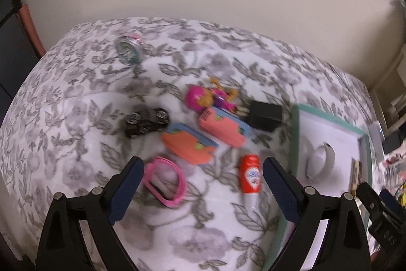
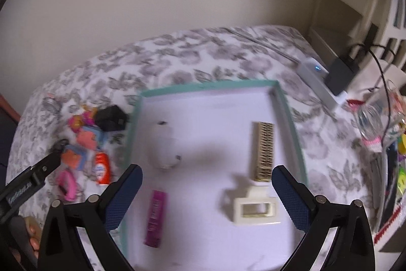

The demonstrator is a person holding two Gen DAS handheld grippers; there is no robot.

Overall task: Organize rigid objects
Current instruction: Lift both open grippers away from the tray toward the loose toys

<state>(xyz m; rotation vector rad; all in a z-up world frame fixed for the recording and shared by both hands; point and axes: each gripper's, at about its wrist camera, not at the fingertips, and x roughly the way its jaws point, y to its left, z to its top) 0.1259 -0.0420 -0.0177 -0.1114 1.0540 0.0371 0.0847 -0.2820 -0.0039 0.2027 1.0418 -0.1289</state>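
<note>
Floral bedspread (image 1: 76,83) carries the leftover clutter, and the left gripper (image 1: 200,184), jaws wide and empty, hangs over the red tube (image 1: 250,174) lying lengthwise between them, while the right gripper (image 2: 206,192) gapes empty above the tray (image 2: 286,103).

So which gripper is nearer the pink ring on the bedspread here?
Left. The left gripper hangs open just above the pink ring, which lies by its left finger. The right gripper is open over the teal-rimmed tray, with the ring off to its left.
</note>
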